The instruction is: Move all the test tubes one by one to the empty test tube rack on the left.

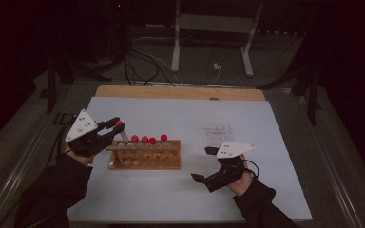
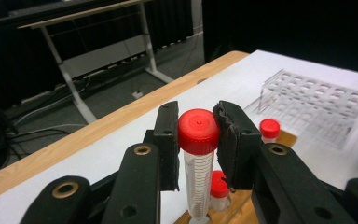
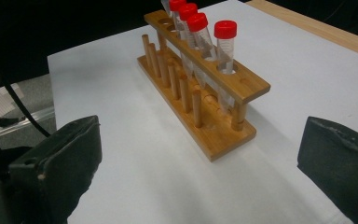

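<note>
A wooden tube rack [image 1: 145,156] stands left of centre on the white sheet and holds several red-capped tubes [image 1: 152,140]. At its left end my left gripper [image 1: 118,127] is shut on the cap of another red-capped tube [image 2: 199,177], which slants down to the rack's top bar; whether its tip sits in a hole is hidden. Two racked tubes [image 2: 269,128] stand just past the jaws. My right gripper [image 1: 203,164] rests low on the sheet to the right of the rack, jaws wide open with nothing between them. It faces the wooden rack [image 3: 200,93] and its tubes [image 3: 224,42].
A clear plastic rack [image 1: 218,131] stands on the white sheet [image 1: 185,114] behind my right gripper, also seen as the clear rack [image 2: 314,105]. The table's wooden far edge [image 1: 180,92] borders a dark floor with cables and a white desk frame [image 1: 214,28].
</note>
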The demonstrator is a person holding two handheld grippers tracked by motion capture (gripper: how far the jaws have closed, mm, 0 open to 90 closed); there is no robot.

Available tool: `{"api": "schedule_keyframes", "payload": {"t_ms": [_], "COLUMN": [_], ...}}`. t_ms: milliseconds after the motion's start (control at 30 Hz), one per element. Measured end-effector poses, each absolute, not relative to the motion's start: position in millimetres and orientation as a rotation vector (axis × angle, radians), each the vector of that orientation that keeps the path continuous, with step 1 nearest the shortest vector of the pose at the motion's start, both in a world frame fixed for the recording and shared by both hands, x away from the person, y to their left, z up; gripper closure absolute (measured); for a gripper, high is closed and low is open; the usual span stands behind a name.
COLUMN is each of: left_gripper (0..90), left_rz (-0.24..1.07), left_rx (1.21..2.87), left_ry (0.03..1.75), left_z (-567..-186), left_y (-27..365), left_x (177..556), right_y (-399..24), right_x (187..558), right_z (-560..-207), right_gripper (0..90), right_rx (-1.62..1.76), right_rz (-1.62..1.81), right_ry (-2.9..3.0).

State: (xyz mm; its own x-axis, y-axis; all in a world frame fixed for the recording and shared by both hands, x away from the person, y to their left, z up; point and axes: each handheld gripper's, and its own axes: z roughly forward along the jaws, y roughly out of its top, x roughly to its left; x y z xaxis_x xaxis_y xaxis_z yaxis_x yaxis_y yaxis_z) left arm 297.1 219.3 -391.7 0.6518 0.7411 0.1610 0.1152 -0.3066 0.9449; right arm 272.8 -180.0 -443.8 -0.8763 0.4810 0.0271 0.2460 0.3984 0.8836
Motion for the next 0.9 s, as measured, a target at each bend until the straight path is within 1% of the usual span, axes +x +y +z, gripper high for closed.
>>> {"api": "schedule_keyframes", "payload": {"t_ms": [67,333,567,900], "left_gripper": [71.7,71.7,71.7,71.6], "left_rz": [0.716,0.730,0.684,0.677], "left_rx": [1.794,1.843,1.848,1.904], "left_ry": [0.696,0.697,0.716,0.730], "left_z": [-395.2,-413.4,-427.3,-444.5], "left_y": [219.6,215.6,217.1,213.5], "left_x": [298.6,303.4,306.0,309.0], "right_y": [-180.1,-180.1,-180.3,-180.6], "right_x": [272.7,272.6,272.6,272.9], "right_z": [-443.8,-444.0,-444.2,-444.8], "right_gripper": [0.0,0.0,0.0,0.0], "right_rx": [0.643,0.639,0.637,0.641], "right_rz": [1.471,1.472,1.472,1.464], "right_ry": [2.424,2.426,2.427,2.429]}}
